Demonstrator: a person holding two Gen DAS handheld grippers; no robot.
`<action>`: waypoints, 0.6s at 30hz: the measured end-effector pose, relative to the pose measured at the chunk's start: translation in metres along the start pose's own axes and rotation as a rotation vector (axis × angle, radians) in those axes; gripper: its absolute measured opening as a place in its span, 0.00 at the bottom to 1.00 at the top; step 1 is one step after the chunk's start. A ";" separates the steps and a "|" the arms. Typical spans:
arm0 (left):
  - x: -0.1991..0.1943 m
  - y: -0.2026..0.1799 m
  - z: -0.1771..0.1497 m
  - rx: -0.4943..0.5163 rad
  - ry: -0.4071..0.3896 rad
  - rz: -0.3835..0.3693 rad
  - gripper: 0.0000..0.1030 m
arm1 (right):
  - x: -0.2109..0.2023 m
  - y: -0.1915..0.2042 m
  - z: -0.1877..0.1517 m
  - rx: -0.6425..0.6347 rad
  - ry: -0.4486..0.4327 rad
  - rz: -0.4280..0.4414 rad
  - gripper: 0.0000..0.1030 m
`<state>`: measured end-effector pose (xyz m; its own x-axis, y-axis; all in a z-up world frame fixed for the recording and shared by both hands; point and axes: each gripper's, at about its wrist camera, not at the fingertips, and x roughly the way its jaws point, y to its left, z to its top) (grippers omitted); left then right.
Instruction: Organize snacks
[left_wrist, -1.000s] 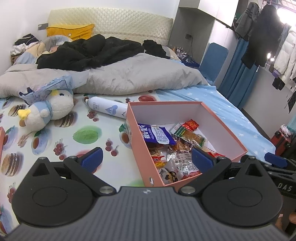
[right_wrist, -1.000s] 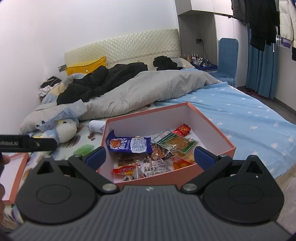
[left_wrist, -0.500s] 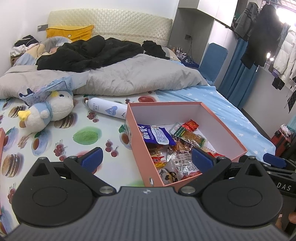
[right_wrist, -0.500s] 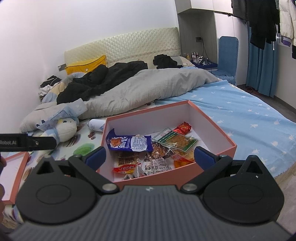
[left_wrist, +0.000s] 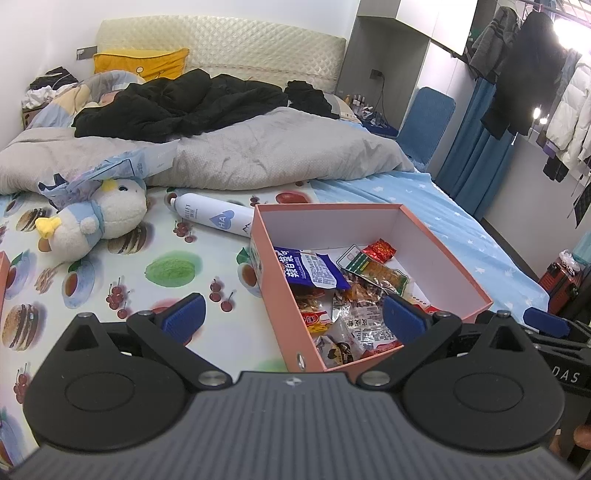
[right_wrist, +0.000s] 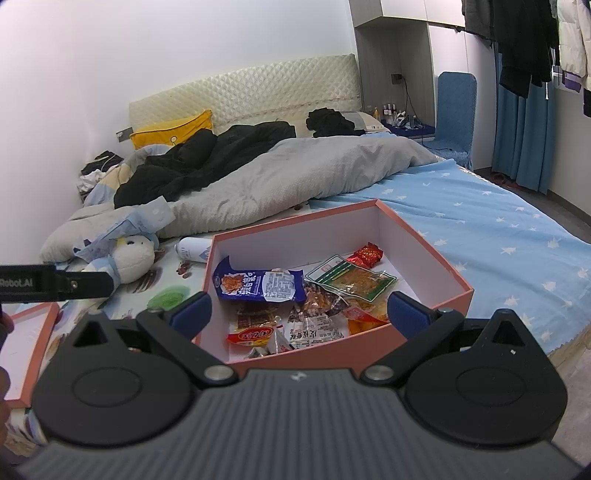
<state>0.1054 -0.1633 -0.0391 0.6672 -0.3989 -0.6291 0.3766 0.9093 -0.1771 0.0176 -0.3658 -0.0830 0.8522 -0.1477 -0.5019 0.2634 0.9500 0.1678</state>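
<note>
Both grippers hang with fingers spread wide, holding nothing. The snack packets lie heaped in the pink box on the bed — dead ahead of the right gripper, the nearer; the left gripper straddles the box's left wall.

A white and blue plush duck lies on the fruit-printed sheet near a white cylindrical spray can, beside a rumpled grey duvet.

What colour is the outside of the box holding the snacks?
Salmon pink outside, white inside; the box shows best in the right wrist view.
</note>
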 end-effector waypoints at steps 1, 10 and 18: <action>0.000 0.000 0.000 0.000 0.001 0.000 1.00 | 0.000 0.000 0.000 0.000 0.000 0.000 1.00; 0.000 0.000 -0.001 -0.002 0.002 0.000 1.00 | 0.000 0.000 0.000 0.001 0.001 0.000 1.00; 0.000 -0.001 -0.001 -0.001 0.003 0.002 1.00 | 0.001 0.001 0.000 -0.001 0.002 -0.001 1.00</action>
<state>0.1045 -0.1639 -0.0398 0.6661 -0.3967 -0.6316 0.3744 0.9102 -0.1769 0.0185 -0.3646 -0.0833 0.8512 -0.1483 -0.5035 0.2639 0.9501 0.1662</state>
